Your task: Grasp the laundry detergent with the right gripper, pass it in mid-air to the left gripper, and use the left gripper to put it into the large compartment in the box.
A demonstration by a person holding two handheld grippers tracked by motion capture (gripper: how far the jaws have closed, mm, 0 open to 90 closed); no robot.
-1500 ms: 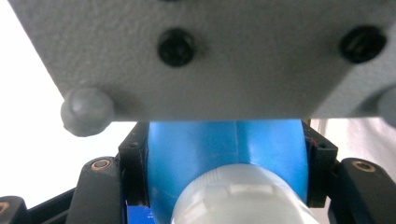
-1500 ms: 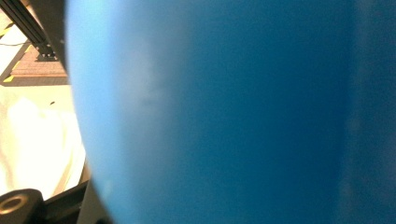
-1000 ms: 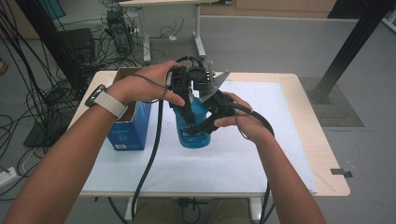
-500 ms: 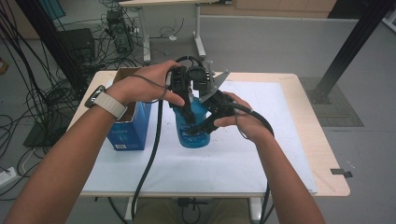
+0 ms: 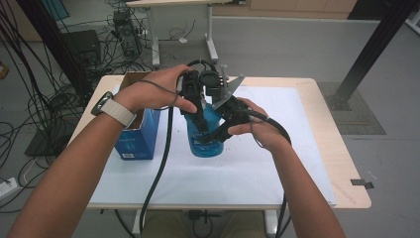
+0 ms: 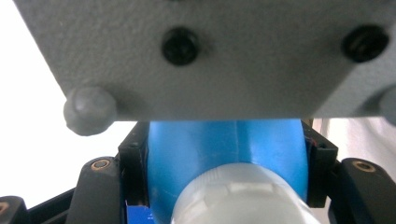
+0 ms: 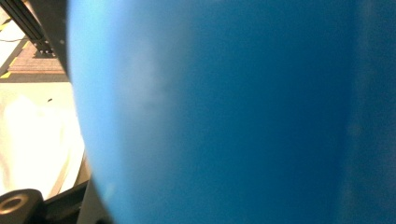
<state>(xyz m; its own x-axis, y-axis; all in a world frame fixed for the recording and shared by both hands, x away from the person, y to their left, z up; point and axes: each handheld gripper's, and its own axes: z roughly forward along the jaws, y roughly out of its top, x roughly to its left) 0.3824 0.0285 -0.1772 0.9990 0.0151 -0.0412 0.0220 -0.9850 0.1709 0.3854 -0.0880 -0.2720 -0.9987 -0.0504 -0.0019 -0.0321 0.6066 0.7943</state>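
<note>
Jaws of both grippers clamp the blue bottle [image 5: 205,139] on the table [image 5: 341,148]

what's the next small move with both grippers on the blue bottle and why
Probably twist the white cap with the left gripper while the right gripper steadies the blue bottle. The left jaws clamp the bottle's upper part beside the cap, the right jaws hug its body, and it stands on the table.

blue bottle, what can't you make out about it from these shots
- High view: the blue bottle is partly covered by the left gripper and right gripper; its top is hidden.
- Left gripper view: a grey plate cuts off the far side; the pale cap is blurred.
- Right gripper view: too close and blurred; no label or edge detail.
</note>
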